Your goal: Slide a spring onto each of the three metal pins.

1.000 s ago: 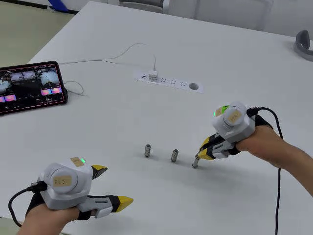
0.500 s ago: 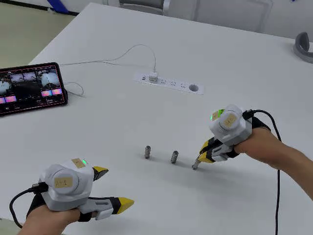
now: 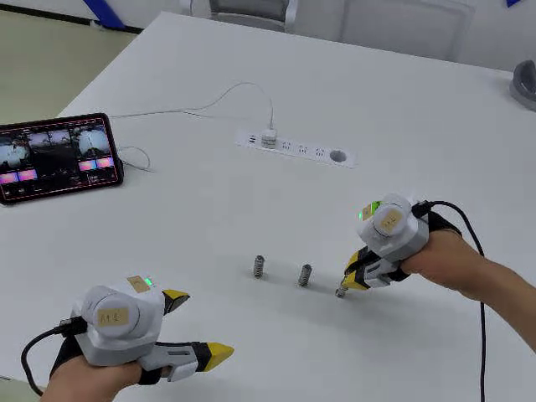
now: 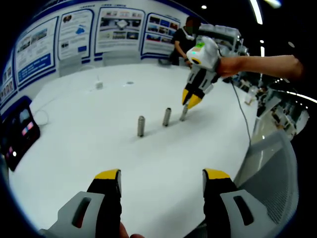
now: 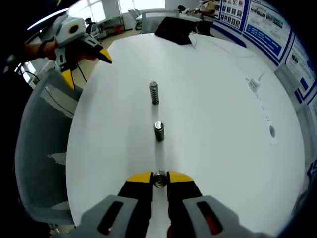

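Observation:
Three short metal pins stand in a row on the white table. The left pin and the middle pin each look wrapped in a coil spring; both also stand ahead in the right gripper view. My right gripper is shut on the spring at the third pin, tips pointing down at the table. My left gripper hovers open near the front edge, well short of the pins, with nothing between its fingers.
A tablet with a lit screen lies at the left. A white power strip with a plug and cable lies behind the pins. A grey object sits at the far right. A grey chair stands by the table edge.
My right gripper has sunk a little lower over the third pin, its tips now closer to the table. The left gripper has held its place, still open.

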The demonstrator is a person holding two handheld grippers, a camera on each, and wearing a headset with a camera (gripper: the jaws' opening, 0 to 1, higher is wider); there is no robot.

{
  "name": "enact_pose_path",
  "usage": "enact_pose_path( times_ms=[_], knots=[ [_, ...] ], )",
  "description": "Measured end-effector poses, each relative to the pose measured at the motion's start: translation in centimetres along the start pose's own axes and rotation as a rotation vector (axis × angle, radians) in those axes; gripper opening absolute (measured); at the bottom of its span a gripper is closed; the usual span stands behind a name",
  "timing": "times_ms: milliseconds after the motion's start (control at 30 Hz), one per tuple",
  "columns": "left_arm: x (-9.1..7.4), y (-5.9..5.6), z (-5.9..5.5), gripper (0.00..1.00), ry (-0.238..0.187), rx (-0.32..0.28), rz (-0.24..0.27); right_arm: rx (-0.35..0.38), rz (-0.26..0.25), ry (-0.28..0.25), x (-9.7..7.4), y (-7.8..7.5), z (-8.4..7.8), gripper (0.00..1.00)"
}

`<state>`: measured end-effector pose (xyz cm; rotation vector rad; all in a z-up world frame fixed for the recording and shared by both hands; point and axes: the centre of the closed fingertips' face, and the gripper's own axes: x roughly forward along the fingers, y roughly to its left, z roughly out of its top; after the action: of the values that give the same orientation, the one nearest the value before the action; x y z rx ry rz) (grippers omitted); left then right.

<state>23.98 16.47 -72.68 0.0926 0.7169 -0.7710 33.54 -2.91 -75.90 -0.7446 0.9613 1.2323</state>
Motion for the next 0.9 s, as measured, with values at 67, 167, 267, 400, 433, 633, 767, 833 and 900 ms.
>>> enact_pose_path(
  times_ms=[67,167,267,400,433,633,767,833,900],
  knots=[
    [0.0,0.1,-0.1,0.68,0.001,0.0,0.001,0.0,0.003,0.001,0.2,0.1,0.0,0.12],
    [-0.1,0.1,-0.1,0.68,0.002,-0.001,0.003,-0.004,0.007,0.01,0.7,0.1,-0.3,0.12],
    [-0.1,0.1,-0.1,0.68,0.003,-0.001,0.003,-0.006,0.009,0.015,1.1,0.1,-0.5,0.13],
    [-0.1,0.1,0.0,0.68,0.003,-0.001,0.004,-0.01,0.012,0.019,1.4,0.1,-0.6,0.13],
    [-0.1,0.1,0.0,0.68,0.004,-0.001,0.005,-0.011,0.013,0.021,1.5,0.1,-0.6,0.13],
    [-0.2,0.3,0.1,0.68,0.003,0.0,0.008,-0.006,0.02,0.025,2.0,0.1,-0.9,0.13],
    [-0.2,0.3,0.2,0.68,0.0,0.0,0.01,0.003,0.022,0.022,2.2,0.1,-1.0,0.13],
    [-0.3,0.3,0.4,0.69,-0.002,-0.001,0.011,0.006,0.022,0.024,2.3,0.1,-1.1,0.13],
    [-0.3,0.4,0.5,0.69,-0.004,-0.002,0.012,0.005,0.022,0.026,2.5,0.1,-1.2,0.13]
  ],
)
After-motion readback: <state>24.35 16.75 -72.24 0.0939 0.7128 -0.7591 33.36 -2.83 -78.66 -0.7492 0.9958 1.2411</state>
